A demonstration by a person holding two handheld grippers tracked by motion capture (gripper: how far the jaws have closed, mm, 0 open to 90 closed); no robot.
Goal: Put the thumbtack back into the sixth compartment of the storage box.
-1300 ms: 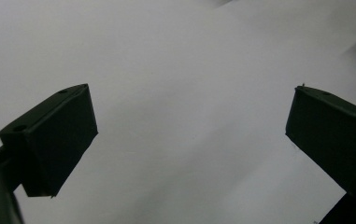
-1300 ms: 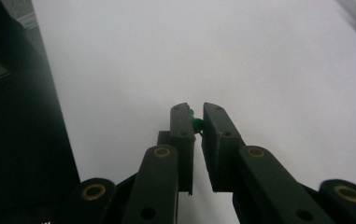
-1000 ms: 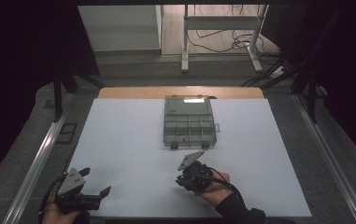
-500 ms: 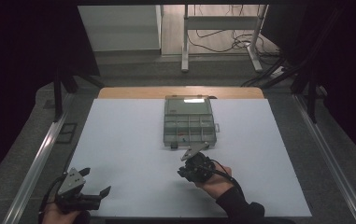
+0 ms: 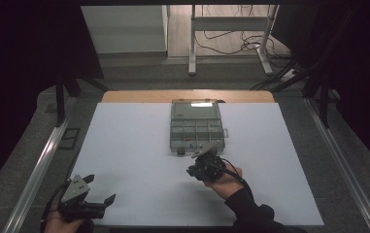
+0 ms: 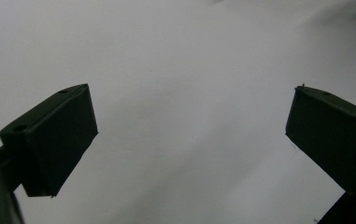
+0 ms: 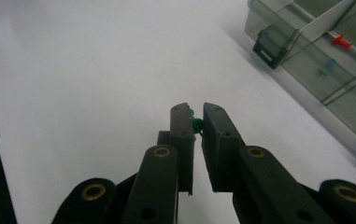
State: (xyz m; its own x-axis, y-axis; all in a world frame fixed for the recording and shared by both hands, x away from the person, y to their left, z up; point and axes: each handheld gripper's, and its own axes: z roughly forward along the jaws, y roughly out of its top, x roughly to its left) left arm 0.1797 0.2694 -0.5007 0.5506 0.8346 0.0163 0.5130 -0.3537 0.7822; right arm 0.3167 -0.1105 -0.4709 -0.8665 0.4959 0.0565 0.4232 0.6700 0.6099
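Pin [image 7: 195,123]: small green piece, seemingly a pushpin, pinched between the right gripper's [image 7: 195,122] nearly closed jaws, above the bare counter [image 7: 96,70].
High view: right gripper [image 5: 195,170] sits just short of the box [image 5: 196,127]; left gripper [image 5: 96,191] rests at the counter's near left corner.
Left gripper view: jaws wide apart, holding nothing.
Right gripper view: box compartments hold red and blue pieces.
Progress: judging by this, the pin is picked up but not yet binned.

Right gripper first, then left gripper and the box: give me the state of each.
Right gripper: shut on a small green piece, near the box's front edge.
Left gripper: open, nothing between its jaws, over the white table.
Compartment box: on the table; whether its clear lid is latched, I cannot tell.
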